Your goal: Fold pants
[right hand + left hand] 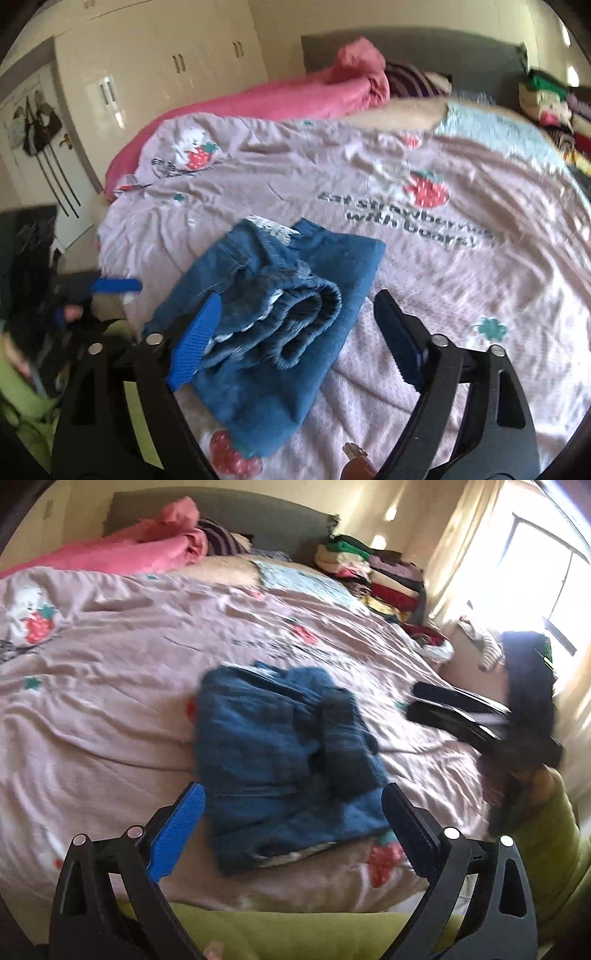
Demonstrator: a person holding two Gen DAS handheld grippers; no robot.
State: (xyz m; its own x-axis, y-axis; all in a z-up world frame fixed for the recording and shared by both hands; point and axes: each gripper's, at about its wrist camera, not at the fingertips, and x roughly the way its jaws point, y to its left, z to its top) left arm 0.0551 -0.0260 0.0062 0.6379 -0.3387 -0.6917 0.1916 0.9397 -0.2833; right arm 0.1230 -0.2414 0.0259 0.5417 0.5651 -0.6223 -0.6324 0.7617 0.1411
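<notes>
Pink bedding printed with strawberries covers the bed [110, 686], rumpled from edge to headboard, and right now both tools are off the cloth. Left gripper [291, 834] hangs with its jaws spread wide, nothing between the pads, just short of the pants on the near side. Right gripper [295, 336] is wide too; in its own view the blue pad overlaps the bundle, but I see no pinch, so I'd call it released. Seen from the left wrist, that right tool sits off to the right of the pants, clear of them. Outward now to the pants [280, 764] themselves: blue denim, folded into a compact packet near the bed's near edge, with the elastic waistband [306, 314] curled on top. Its long axis seems to run from the near edge toward the headboard, angled a little, waistband end nearer the grippers; blur makes the far edge hard to read. To finish well, I'd say press the curled waistband flat and square the edges before calling it done, since that raised roll looks likely to spring open.
</notes>
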